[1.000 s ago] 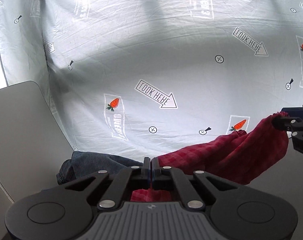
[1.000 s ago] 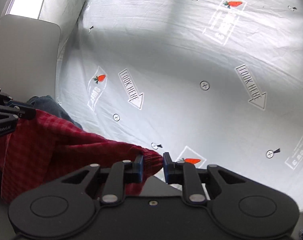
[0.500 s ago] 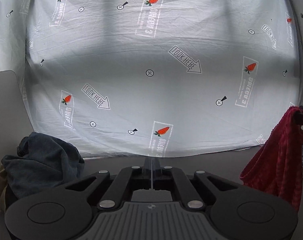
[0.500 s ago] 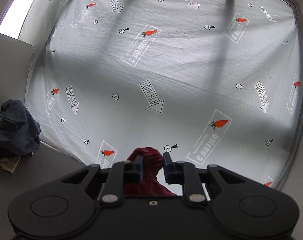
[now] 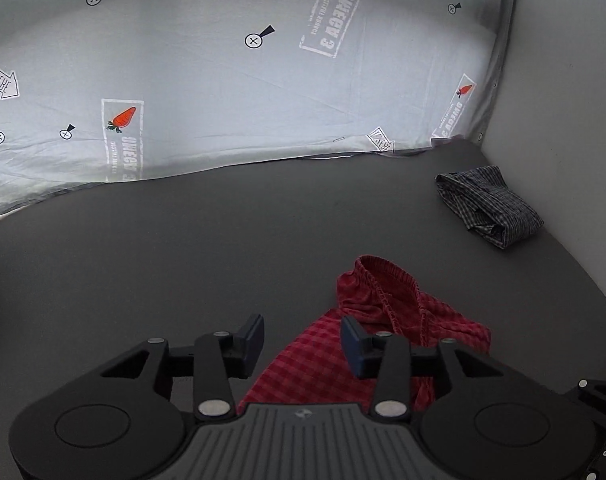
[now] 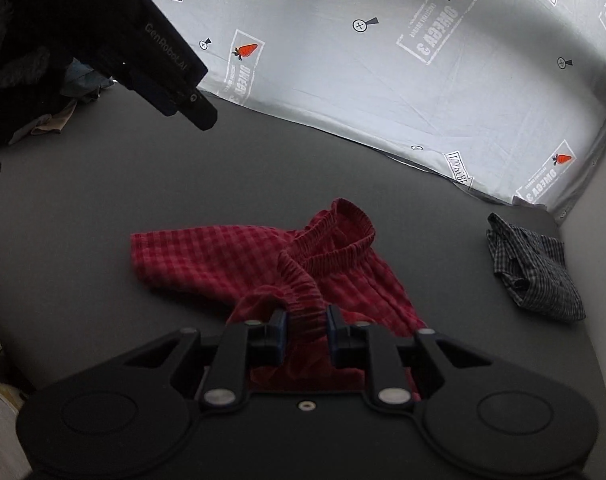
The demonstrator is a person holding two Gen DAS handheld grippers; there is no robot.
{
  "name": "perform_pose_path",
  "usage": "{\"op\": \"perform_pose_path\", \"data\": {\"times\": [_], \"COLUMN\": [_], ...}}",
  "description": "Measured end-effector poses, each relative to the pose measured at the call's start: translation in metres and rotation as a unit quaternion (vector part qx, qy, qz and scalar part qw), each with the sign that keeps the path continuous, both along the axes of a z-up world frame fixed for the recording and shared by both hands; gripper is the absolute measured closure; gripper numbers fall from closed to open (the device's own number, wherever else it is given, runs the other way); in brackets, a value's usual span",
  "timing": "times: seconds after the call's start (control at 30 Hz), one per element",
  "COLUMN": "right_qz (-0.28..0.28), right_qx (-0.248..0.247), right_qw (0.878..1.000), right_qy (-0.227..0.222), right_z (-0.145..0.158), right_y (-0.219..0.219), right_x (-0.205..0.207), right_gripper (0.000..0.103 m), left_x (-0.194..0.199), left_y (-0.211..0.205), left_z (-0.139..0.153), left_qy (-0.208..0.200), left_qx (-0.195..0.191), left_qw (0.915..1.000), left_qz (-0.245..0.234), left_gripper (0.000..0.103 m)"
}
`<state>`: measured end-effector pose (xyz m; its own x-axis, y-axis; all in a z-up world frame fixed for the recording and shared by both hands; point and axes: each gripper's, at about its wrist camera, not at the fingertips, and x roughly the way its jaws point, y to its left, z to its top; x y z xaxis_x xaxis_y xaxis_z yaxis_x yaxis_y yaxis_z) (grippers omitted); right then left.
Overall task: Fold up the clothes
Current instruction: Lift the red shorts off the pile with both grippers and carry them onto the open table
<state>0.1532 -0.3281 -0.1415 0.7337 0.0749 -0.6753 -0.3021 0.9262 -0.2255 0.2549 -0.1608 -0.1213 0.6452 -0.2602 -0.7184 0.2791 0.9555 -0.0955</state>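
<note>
Right wrist: right gripper (image 6: 305,330) clamped on waistband of red shorts (image 6: 239,256), crumpled on table (image 6: 103,200). Left gripper (image 5: 301,344) spread, empty. Plaid garment (image 6: 535,276) looks folded (one done); shorts not yet.

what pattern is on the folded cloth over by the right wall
A fine dark-and-white check on the folded cloth; the right wrist view shows it best.

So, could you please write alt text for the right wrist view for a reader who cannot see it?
The right gripper pinches the elastic waistband of red checked shorts lying crumpled on a dark grey table. A folded dark plaid garment lies far right, the left gripper hangs upper left, and a carrot-printed white sheet hangs behind.
</note>
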Motion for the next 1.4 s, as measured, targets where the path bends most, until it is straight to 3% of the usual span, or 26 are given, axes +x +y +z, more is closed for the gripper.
{"op": "perform_pose_path", "data": {"times": [0.27,0.5,0.63,0.73,0.77,0.8,0.83,0.93,1.0,1.07,1.13,1.17,1.23,1.37,1.4], "right_qz": [-0.038,-0.087,-0.129,-0.167,-0.177,-0.186,-0.190,-0.206,-0.228,-0.249,-0.261,-0.268,-0.265,-0.242,-0.245], "right_qx": [0.010,0.004,-0.013,-0.042,-0.058,-0.075,-0.096,-0.129,-0.085,0.000,0.101,0.141,0.213,0.240,0.233], "right_qw": [0.999,0.996,0.991,0.985,0.982,0.979,0.976,0.968,0.969,0.968,0.960,0.953,0.940,0.935,0.935], "right_qy": [0.028,0.031,0.014,-0.013,-0.023,-0.032,-0.041,-0.057,-0.047,-0.030,-0.005,0.007,0.036,0.095,0.109], "right_z": [-0.006,-0.008,-0.006,-0.002,-0.001,-0.001,-0.001,-0.001,0.002,0.004,0.002,0.001,-0.006,-0.032,-0.041], "right_y": [-0.030,-0.052,-0.060,-0.064,-0.064,-0.064,-0.065,-0.071,-0.083,-0.098,-0.116,-0.123,-0.135,-0.131,-0.128], "right_x": [-0.004,0.001,0.004,0.009,0.011,0.014,0.017,0.026,0.031,0.039,0.051,0.058,0.076,0.100,0.104], "right_gripper": [0.083,0.082,0.083,0.084,0.085,0.103,0.103,0.103,0.102,0.096,0.084,0.071,0.064,0.036,0.035], "left_x": [0.099,0.159,0.173,0.174,0.170,0.166,0.162,0.151,0.145,0.139,0.134,0.132,0.130,0.127,0.127], "left_y": [-0.084,-0.129,-0.125,-0.112,-0.108,-0.103,-0.097,-0.073,-0.063,-0.057,-0.050,-0.046,-0.041,-0.026,-0.023], "left_z": [-0.057,-0.115,-0.128,-0.126,-0.122,-0.117,-0.110,-0.084,-0.073,-0.072,-0.075,-0.077,-0.082,-0.086,-0.086], "left_qy": [0.072,0.125,0.118,0.113,0.097,0.078,0.056,0.018,0.008,-0.008,-0.009,-0.004,0.007,0.024,0.027], "left_qx": [0.017,0.144,0.171,0.156,0.163,0.174,0.183,0.155,0.144,0.164,0.178,0.177,0.172,0.160,0.155], "left_qw": [0.9959,0.9799,0.9780,0.9811,0.9812,0.9804,0.9794,0.9839,0.9860,0.9831,0.9807,0.9804,0.9803,0.9796,0.9797], "left_qz": [-0.052,-0.060,-0.017,0.021,0.035,0.050,0.063,0.088,0.083,0.080,0.081,0.085,0.096,0.120,0.124], "left_gripper": [0.037,0.037,0.036,0.036,0.036,0.036,0.036,0.036,0.036,0.036,0.036,0.036,0.036,0.036,0.036]}}
